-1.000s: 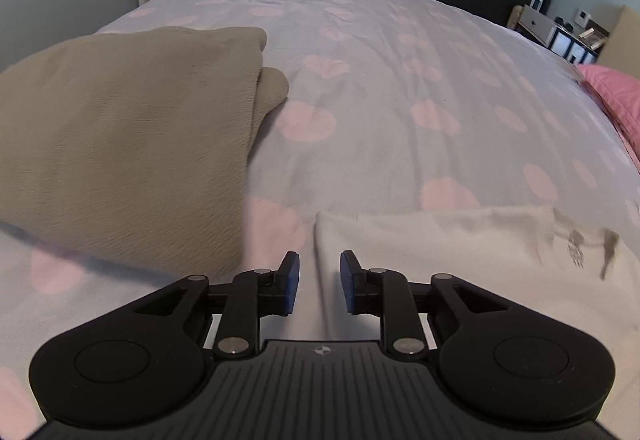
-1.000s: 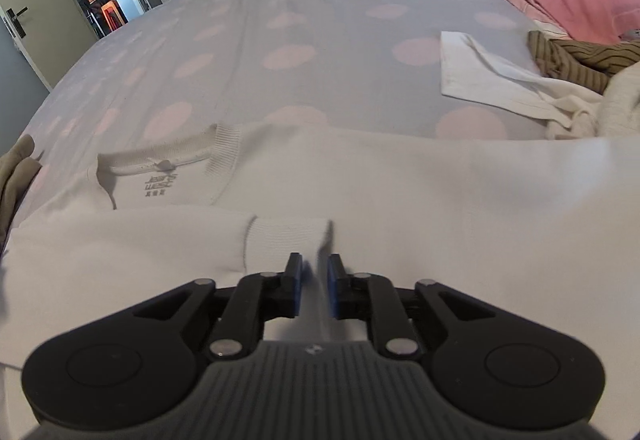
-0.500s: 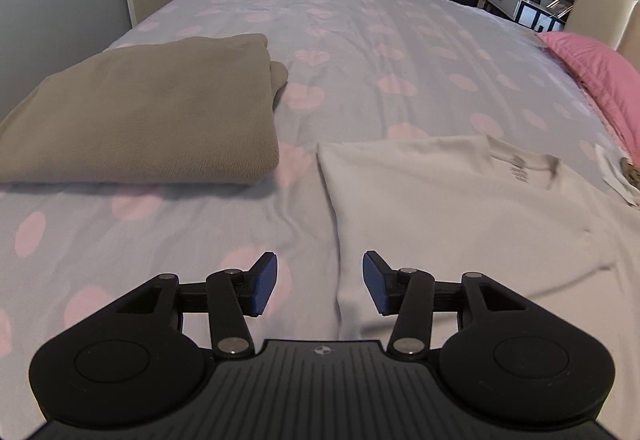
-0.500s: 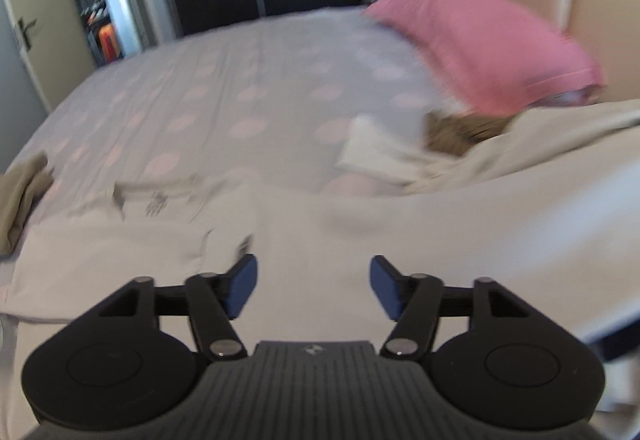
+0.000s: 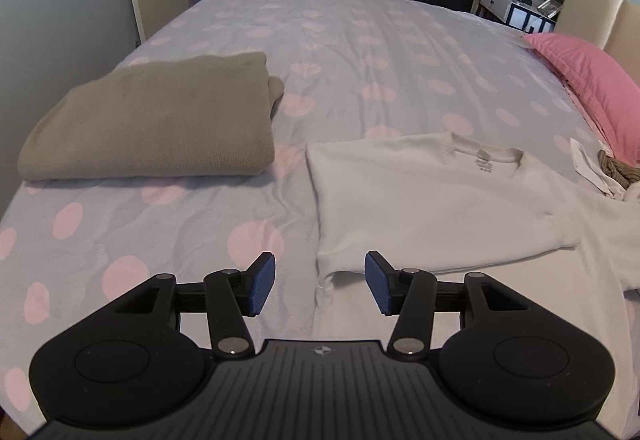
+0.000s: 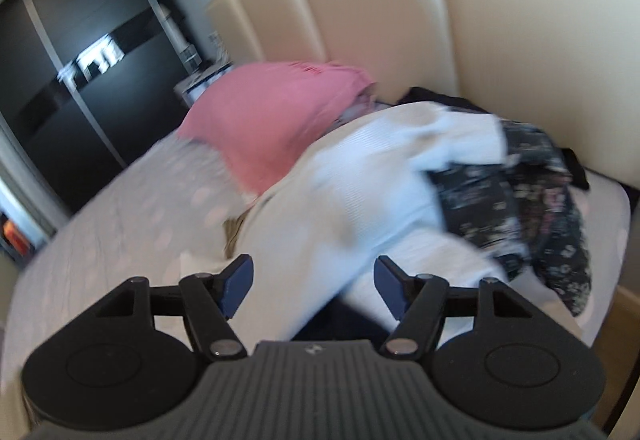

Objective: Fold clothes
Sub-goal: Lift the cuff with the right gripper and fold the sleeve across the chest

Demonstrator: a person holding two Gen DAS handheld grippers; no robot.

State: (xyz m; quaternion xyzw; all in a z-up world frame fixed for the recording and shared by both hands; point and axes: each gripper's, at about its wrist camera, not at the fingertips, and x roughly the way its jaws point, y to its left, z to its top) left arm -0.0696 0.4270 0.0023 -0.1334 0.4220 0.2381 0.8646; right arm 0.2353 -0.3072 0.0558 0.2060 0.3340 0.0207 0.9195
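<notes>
On the spotted bed (image 5: 352, 40) a folded tan sweater (image 5: 160, 124) lies left of the white sweatshirt (image 5: 432, 200), collar pointing away towards the far side, while left gripper (image 5: 320, 282) and right gripper (image 6: 312, 286) gape wide, holding nothing.

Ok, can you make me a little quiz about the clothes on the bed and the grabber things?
1. True or false: the left gripper is squeezing the white shirt.
2. Which lies folded to the left of the white shirt on the bed? A) a blue towel B) a tan sweater C) a red sock
3. Fill in: the right gripper faces a heap of unfolded clothes beside the ____ pillow.

Key
1. False: its jaws stand open, with nothing between them.
2. B
3. pink
</notes>
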